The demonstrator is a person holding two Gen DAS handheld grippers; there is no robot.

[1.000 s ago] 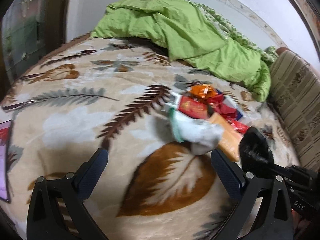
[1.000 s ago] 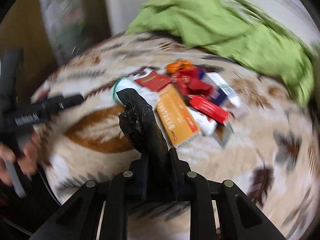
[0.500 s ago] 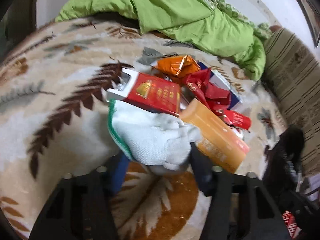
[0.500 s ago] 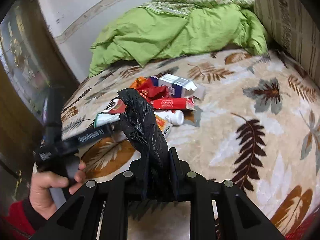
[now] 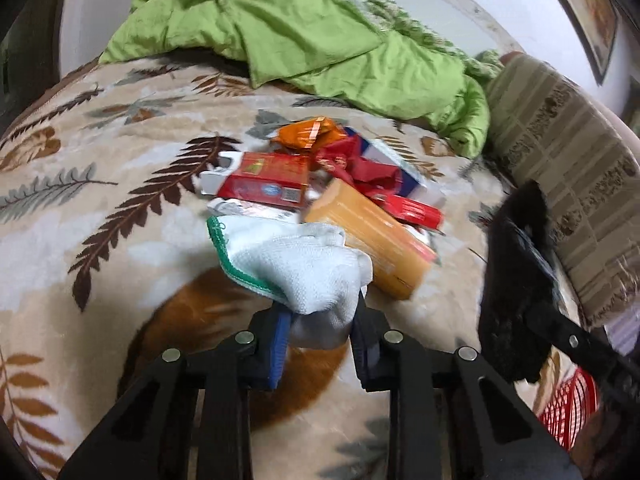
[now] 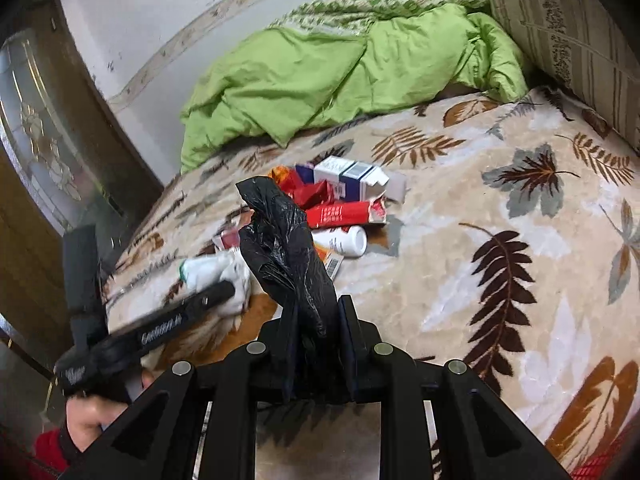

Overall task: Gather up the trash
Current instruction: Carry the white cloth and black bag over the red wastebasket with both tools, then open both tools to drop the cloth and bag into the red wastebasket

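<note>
Black grippers, blue-padded fingers (image 5: pixel 280 344), red sleeve (image 6: pixel 48 454)

Right gripper (image 6: pixel 316 312) clamped on a black plastic bag (image 6: pixel 286 240) above the bed (image 6: pixel 500 280).
Its jaws pinched the bag's crumpled neck upright; beyond lay cartons, wrappers and a white bottle (image 6: pixel 344 240), with the left gripper (image 6: pixel 224 292) gripping a white cloth (image 6: pixel 216 268).

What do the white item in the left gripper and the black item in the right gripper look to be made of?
White glove: looks like knitted cotton or similar yarn, matte, with a visible knit texture and a green-stitched cuff edge. Black bag: looks like thin plastic film, glossy, with crinkled folds that catch the light. The left gripper pinches the glove; the right gripper clamps the bag.
</note>
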